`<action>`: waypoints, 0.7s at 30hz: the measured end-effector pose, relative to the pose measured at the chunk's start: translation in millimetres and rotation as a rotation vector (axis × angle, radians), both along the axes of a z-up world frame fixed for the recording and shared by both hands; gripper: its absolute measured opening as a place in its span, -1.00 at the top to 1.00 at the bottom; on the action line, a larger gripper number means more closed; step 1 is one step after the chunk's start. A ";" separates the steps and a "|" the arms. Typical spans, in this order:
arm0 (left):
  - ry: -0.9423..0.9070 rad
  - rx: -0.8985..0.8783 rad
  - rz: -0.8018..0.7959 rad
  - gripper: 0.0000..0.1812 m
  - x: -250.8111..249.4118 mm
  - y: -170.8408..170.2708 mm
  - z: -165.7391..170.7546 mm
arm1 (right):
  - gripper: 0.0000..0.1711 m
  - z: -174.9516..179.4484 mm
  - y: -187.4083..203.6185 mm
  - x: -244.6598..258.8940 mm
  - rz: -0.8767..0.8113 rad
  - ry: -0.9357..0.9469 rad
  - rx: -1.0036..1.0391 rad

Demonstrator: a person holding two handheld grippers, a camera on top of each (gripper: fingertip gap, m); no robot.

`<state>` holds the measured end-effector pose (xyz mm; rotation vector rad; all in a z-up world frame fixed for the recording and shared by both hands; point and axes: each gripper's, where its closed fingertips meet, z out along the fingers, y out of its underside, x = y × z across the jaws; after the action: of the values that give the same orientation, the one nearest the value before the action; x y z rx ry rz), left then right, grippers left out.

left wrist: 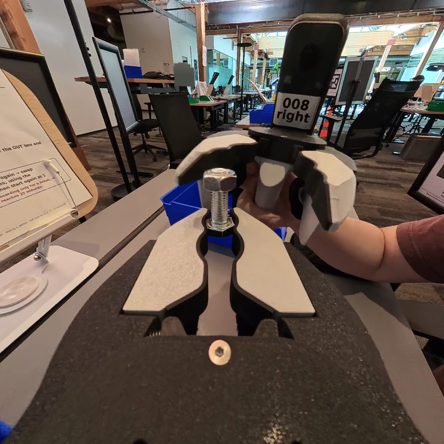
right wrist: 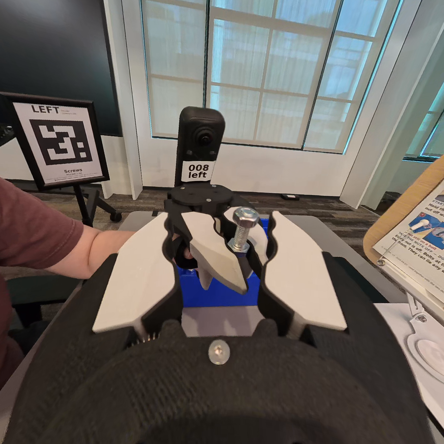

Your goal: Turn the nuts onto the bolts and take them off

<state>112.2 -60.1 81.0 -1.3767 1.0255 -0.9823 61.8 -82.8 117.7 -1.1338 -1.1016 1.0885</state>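
While clear, right tongs (right wrist: 221, 242) agape.

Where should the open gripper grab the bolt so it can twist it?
Probably the hex head at the top. The bolt stands upright, and the left gripper is shut on the nut at its lower end, so only the head's flat sides are free. The open right gripper should close on them from the sides.
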 end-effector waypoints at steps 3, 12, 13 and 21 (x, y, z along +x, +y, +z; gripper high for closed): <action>0.011 0.004 -0.003 0.84 3.1 -1.4 -2.2 | 0.07 -7.5 -4.6 -7.7 0.009 -0.048 0.023; -0.017 -0.018 0.004 0.84 -4.8 4.1 2.1 | 0.14 2.1 2.6 4.2 -0.015 0.000 0.002; -0.010 -0.014 -0.008 0.84 -1.5 1.2 0.5 | 0.12 0.4 1.1 0.8 -0.007 -0.002 -0.002; -0.012 -0.012 0.009 0.84 -4.0 4.1 1.1 | 0.18 -3.4 -3.6 1.4 0.013 -0.051 0.004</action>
<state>108.2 -56.1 82.0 -1.3829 1.0046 -0.9906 63.3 -86.4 114.3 -1.1587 -1.1518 1.0721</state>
